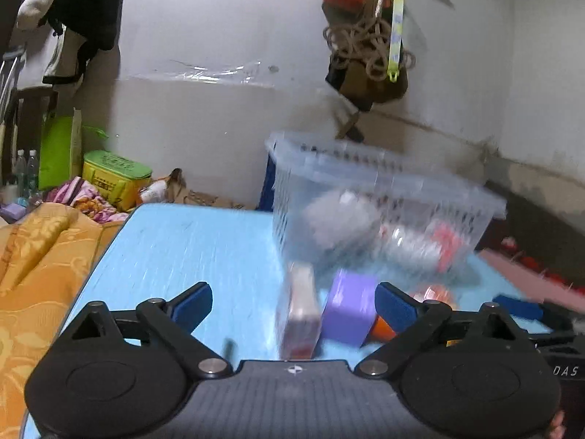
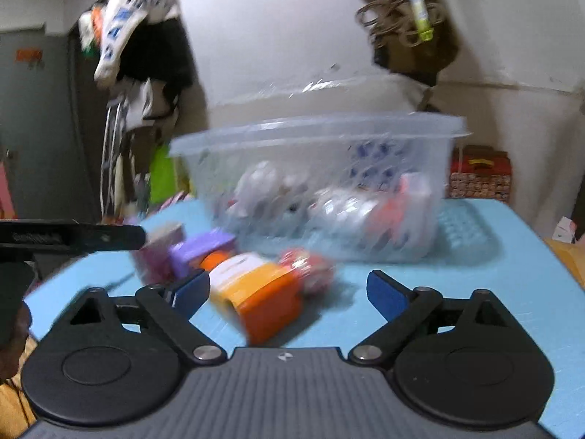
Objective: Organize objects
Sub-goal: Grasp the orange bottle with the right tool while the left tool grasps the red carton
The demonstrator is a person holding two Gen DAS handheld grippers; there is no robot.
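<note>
Both grippers hover with fingers spread wide over a light blue table, nothing held

The left gripper has a pinkish box and a purple box lying on the table between its blue pads, which touch neither. The right gripper stands apart around an orange and white box, with a red packet just behind it; the pads press on nothing. Behind these loose things sits a clear plastic basket, blurred, already holding several white and red items. The left gripper's arm shows at the left edge of the right wrist view
</note>
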